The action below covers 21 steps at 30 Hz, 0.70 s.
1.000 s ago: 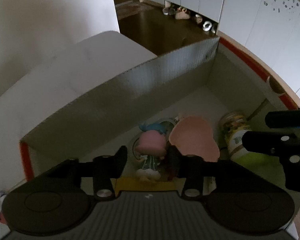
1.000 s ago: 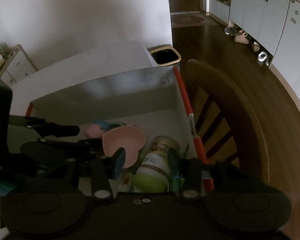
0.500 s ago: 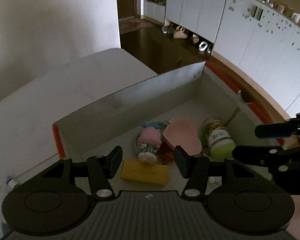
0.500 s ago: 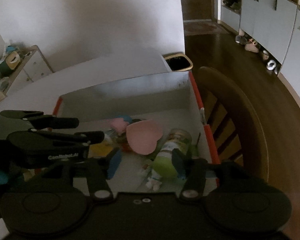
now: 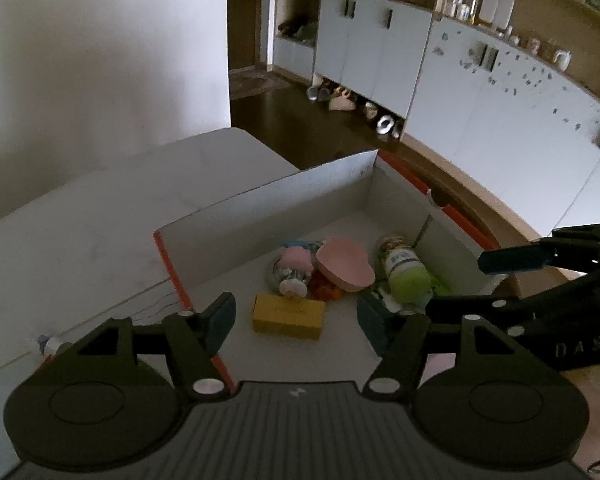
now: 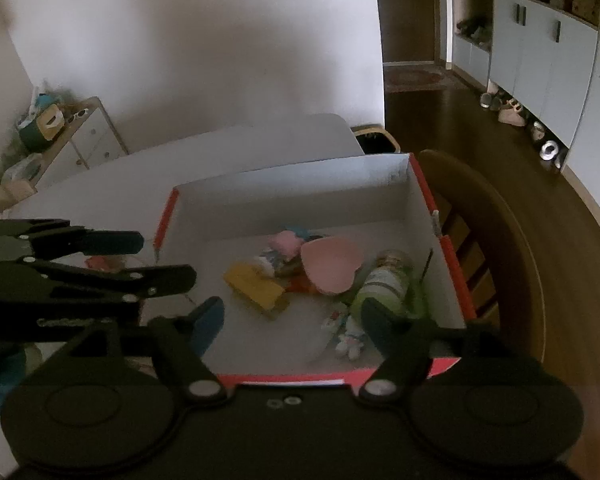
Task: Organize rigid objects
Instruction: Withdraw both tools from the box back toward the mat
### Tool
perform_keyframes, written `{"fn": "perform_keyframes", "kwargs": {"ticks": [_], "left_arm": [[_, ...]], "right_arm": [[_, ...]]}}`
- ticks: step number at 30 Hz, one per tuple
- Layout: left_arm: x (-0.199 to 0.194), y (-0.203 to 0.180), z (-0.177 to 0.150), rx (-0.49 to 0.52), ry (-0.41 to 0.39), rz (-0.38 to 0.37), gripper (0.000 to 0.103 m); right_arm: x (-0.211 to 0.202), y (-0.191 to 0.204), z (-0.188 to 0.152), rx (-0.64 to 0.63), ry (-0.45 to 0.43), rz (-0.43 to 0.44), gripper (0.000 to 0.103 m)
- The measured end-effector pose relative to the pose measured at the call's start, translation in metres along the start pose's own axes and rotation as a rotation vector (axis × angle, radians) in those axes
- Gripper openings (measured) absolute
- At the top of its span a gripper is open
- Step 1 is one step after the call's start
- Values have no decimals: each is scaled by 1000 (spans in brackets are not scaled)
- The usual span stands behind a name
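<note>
Holding nothing, left gripper [image 5: 296, 318] and right gripper [image 6: 290, 322] had just been opening, jaws apart above the box [image 6: 300, 178]. Yellow block [image 5: 288, 317], pink bowl [image 5: 346, 264] and bottle [image 5: 404, 270] lay mid-frame; small, seemingly loose toys [image 6: 346, 340] risked snagging.

I'm in a home: shoes [image 5: 342, 100] under white cupboards [image 5: 380, 52] beyond my grippers, wooden chair [image 6: 496, 240] right.
</note>
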State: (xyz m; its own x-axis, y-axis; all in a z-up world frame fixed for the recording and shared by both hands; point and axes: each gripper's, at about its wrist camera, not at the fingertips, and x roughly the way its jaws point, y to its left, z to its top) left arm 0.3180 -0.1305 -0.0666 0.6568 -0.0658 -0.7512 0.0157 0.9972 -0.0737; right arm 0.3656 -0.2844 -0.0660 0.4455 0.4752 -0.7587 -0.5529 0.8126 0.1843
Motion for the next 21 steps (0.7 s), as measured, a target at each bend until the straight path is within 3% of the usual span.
{"fn": "perform_keyframes", "kwargs": {"ticks": [7, 13, 21], "left_arm": [[-28, 28, -22, -20, -26, -24, 68], [-48, 58, -42, -18, -45, -24, 75], [-68, 114, -59, -37, -109, 54, 81]], "right_arm": [[-7, 30, -10, -1, -18, -5, 92], [-6, 66, -17, -9, -43, 14, 97], [5, 131, -24, -66, -76, 59, 102]]}}
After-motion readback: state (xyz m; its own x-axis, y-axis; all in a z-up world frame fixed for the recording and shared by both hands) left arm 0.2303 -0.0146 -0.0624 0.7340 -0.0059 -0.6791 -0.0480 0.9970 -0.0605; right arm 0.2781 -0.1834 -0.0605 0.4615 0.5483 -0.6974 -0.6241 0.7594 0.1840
